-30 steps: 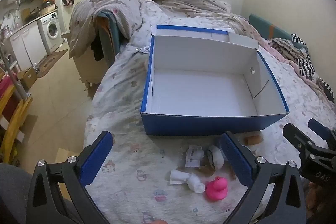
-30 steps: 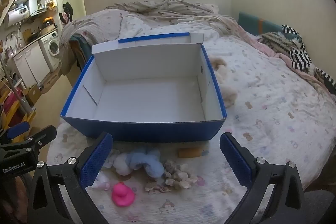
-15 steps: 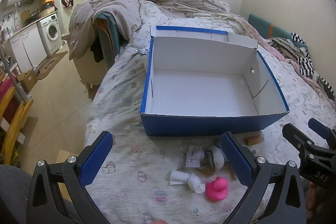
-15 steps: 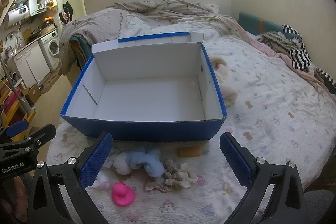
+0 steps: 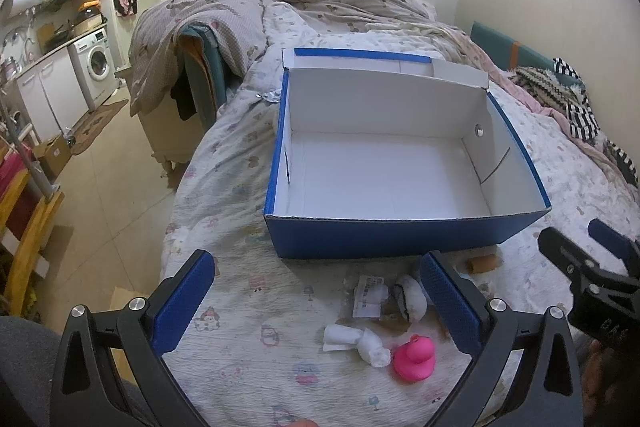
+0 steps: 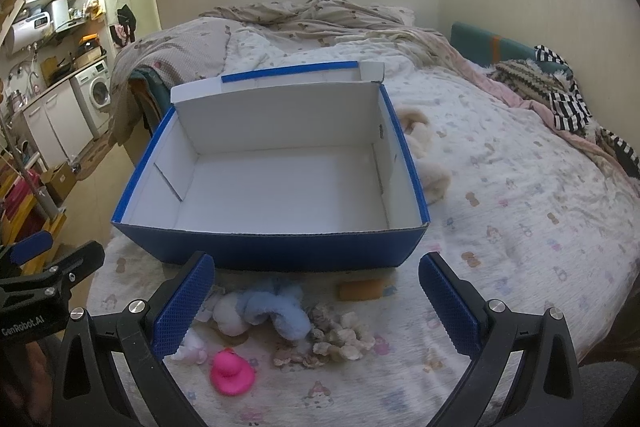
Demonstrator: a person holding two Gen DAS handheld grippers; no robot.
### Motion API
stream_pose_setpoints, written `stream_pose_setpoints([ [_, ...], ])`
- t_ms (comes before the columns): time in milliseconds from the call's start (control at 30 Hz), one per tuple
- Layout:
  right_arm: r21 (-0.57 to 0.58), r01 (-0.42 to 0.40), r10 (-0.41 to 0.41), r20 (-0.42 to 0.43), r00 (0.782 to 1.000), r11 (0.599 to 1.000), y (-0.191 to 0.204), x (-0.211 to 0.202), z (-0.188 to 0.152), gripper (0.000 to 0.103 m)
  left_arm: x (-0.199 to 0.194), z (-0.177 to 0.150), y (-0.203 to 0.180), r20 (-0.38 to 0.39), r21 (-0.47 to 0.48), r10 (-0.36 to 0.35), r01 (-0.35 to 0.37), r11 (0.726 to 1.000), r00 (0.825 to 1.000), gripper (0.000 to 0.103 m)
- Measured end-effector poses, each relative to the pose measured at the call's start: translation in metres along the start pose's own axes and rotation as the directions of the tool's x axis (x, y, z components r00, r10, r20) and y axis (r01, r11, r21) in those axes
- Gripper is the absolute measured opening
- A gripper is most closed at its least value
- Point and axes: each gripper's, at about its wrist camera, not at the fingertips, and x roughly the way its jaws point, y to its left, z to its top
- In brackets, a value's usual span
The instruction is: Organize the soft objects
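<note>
Right wrist view: soft toys are lying heaped on the bed before an empty box.
The pink rubber duck [image 6: 231, 373], pale blue plush toy [image 6: 276, 311] and neighbours are sitting just beside the blue cardboard box [image 6: 280, 251], seemingly gathered for loading; the right gripper [image 6: 316, 303] and left gripper [image 5: 316, 303] are hovering with fingers spread wide, holding nothing.

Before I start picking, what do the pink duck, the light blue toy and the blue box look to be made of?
Pink duck: looks like smooth rubber or vinyl, with an even, slightly glossy skin. Light blue toy: plush, with fuzzy pile showing. Blue box: corrugated cardboard, matte blue outside and white inside; the fluted edge shows along its front rim. Both tools are open and hold nothing.
</note>
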Motion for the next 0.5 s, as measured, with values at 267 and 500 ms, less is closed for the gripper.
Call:
stream_pose_setpoints([
  [267, -0.008, 0.004, -0.004, 0.018, 1.000, 1.000, -0.0021, -0.0023, 0.0019, 0.103, -0.0022, -0.0005, 0.0026, 0.010, -0.004, 0.009, -0.009, 1.000, 1.000, 0.103],
  [500, 0.002, 0.013, -0.013, 0.010, 1.000, 1.000, -0.0043, 0.0016, 0.0016, 0.103, -0.0041, 0.0005, 0.0042, 0.014, -0.006, 0.013, -0.013, 1.000, 1.000, 0.103],
])
